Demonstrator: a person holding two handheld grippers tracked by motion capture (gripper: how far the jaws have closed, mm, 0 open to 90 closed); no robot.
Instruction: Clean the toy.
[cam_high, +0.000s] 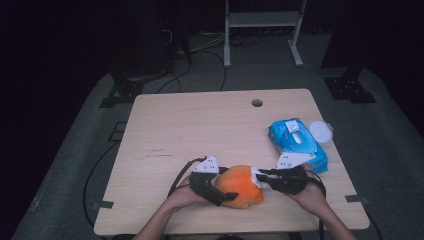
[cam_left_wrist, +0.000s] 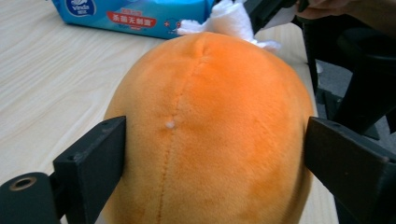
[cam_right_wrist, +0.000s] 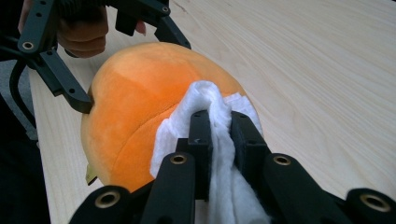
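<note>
Orange plush toy (cam_high: 241, 186), round and seamed down its middle, sits at the near edge of the wooden table (cam_high: 200, 130), caught between two hand-held grippers. From the left, the left gripper (cam_high: 226, 196) has its black jaws spread wide to either side of the toy; in the left gripper view they flank the plush body (cam_left_wrist: 210, 135), the left jaw against the fabric and the right at its edge, though whether they press in cannot be told. From the right, the right gripper (cam_high: 261, 176) has its jaws drawn narrow on a white wipe (cam_right_wrist: 219, 154), pinched tight between the pads and laid against the toy's upper side (cam_right_wrist: 135, 107). The wipe shows as a white tuft (cam_left_wrist: 229, 18) at the far top of the toy in the left gripper view. A person's hands hold both tools, forearms coming in from the near side. Just beyond the right gripper, toward the table's right edge, lies a blue pack of wet wipes (cam_high: 298, 144), and a round white lid (cam_high: 320, 131) rests beside it on the far right. A small round hole (cam_high: 257, 103) marks the tabletop near its far edge.
</note>
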